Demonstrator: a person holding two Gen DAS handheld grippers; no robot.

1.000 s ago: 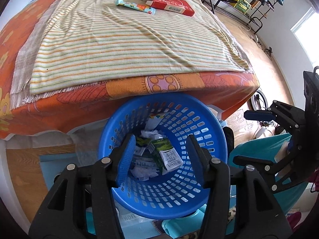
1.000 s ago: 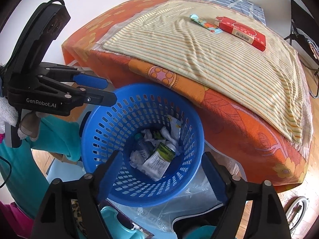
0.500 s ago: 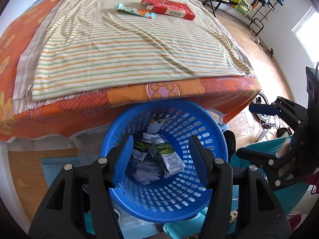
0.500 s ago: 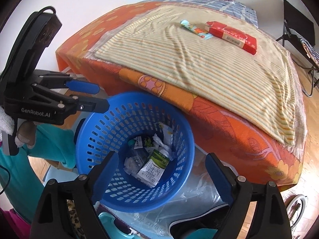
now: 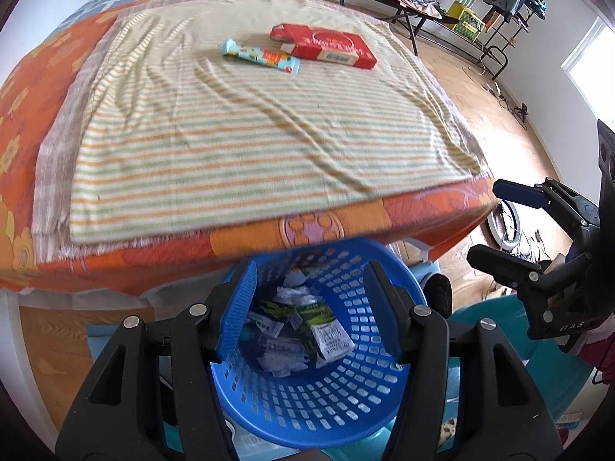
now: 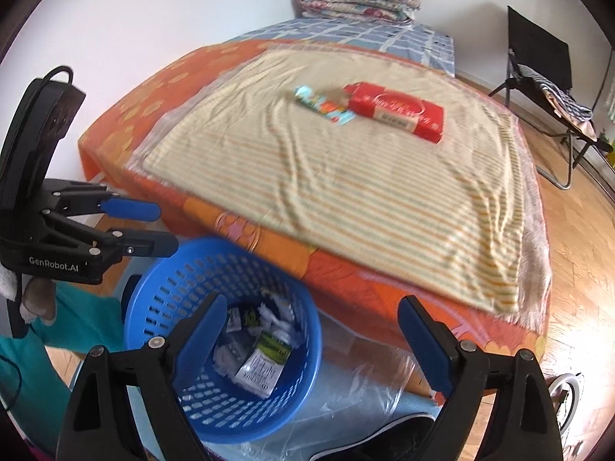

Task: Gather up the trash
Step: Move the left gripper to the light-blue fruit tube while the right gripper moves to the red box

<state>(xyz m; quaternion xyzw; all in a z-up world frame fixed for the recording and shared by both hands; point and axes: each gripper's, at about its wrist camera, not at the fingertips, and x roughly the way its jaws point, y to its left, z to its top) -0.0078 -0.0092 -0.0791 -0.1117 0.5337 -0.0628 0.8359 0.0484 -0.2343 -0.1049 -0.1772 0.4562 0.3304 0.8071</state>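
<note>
two items on the striped cloth (image 5: 269, 146): one red box (image 5: 323, 44), one tube-shaped wrapper (image 5: 259, 55), touching. one perforated blue plastic basket (image 5: 326, 403) below, holding crumpled packets (image 5: 326, 336). left gripper (image 5: 309, 307) and right gripper (image 6: 311, 336) both spread wide, gripping nothing.

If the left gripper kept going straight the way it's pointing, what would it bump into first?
Probably the blue basket: the left hand-held gripper is open, empty and aimed into its mouth, so it would likely meet the trash pile inside, or the far rim. Depth is hard to judge through the fisheye.
</note>
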